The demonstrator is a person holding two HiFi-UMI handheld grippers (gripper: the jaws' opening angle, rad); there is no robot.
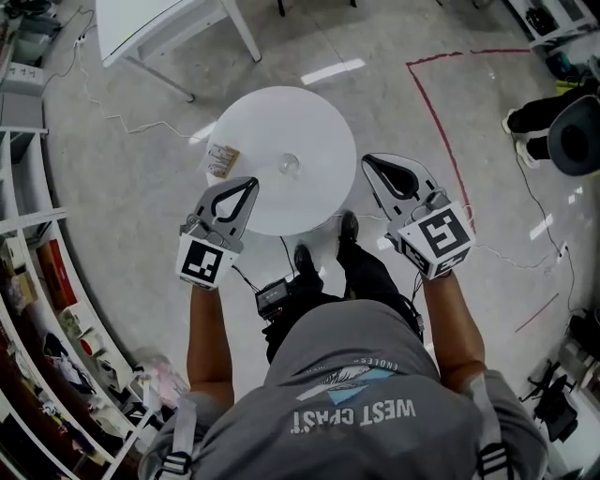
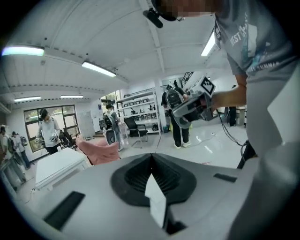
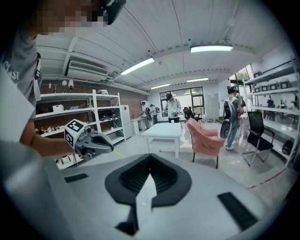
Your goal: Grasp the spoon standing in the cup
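In the head view, a small clear cup [image 1: 289, 166] stands near the middle of a round white table [image 1: 309, 122]. I cannot make out a spoon in it from here. My left gripper [image 1: 249, 184] is held over the table's near left edge, jaws shut and empty, pointing away from the cup. To the table's right, my right gripper [image 1: 368, 161] is also shut with nothing in it. Both gripper views look out level across the room, above the table. The left gripper view shows its own shut jaws [image 2: 151, 155] and the right gripper [image 2: 190, 108]; the right gripper view [image 3: 150, 157] shows the left gripper [image 3: 89, 140].
A small brownish packet [image 1: 222, 159] lies at the table's left edge. A white rectangular table [image 1: 159, 28] stands beyond. Shelving [image 1: 37, 309] lines the left, red tape [image 1: 441, 122] marks the floor, and another person [image 1: 562, 127] stands at the right. Cables trail on the floor.
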